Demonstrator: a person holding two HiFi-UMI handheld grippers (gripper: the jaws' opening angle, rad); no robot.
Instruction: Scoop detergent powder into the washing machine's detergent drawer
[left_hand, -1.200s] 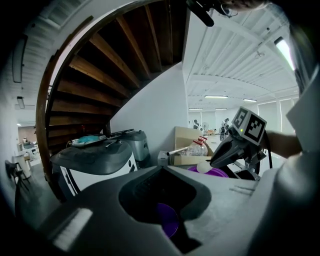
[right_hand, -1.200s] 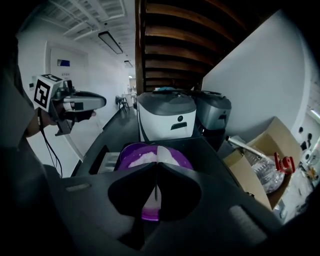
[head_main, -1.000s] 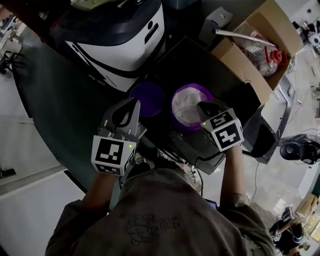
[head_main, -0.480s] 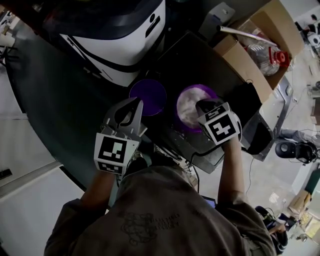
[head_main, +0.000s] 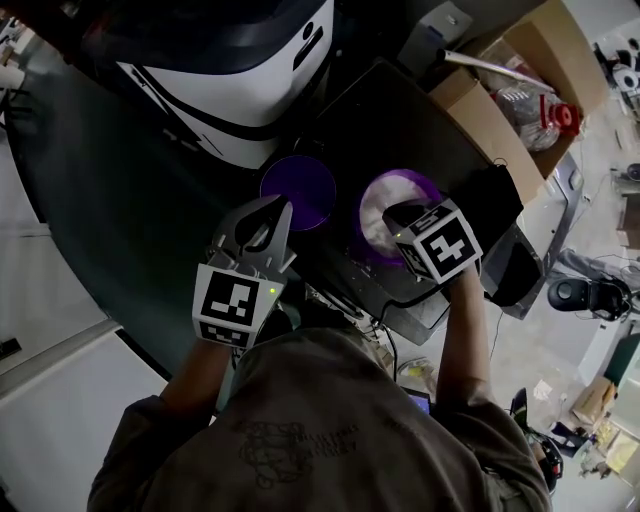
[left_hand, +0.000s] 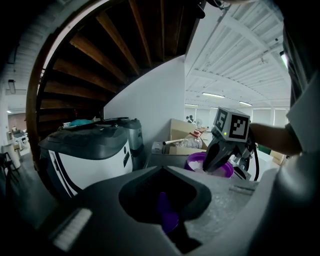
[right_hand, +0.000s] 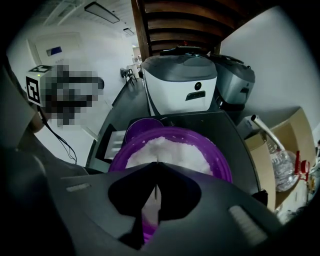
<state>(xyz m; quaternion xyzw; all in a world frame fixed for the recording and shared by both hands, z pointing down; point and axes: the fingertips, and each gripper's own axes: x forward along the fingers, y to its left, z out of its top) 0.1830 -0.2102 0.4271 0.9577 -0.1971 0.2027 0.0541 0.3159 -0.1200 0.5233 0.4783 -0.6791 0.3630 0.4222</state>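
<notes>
Powder (head_main: 376, 222) fills a purple tub (head_main: 403, 178) at the centre of the dark table (head_main: 400, 120), beside a purple lid (head_main: 298, 188). The right gripper (head_main: 400, 213) hangs over the tub, fingers closed tip to tip. The left gripper (head_main: 283, 208), fingers also closed, sits at the lid's lower edge. A white machine (head_main: 240, 80) stands at upper left and a cardboard box (head_main: 510, 90) at upper right, with a wooden stair (left_hand: 125, 45) overhead.

Between the right gripper's (right_hand: 157, 165) closed jaws sits a pale sliver (right_hand: 157, 192) too thin to identify, perhaps a scoop handle. The claw hides the purple tub's (right_hand: 218, 156) near rim.
</notes>
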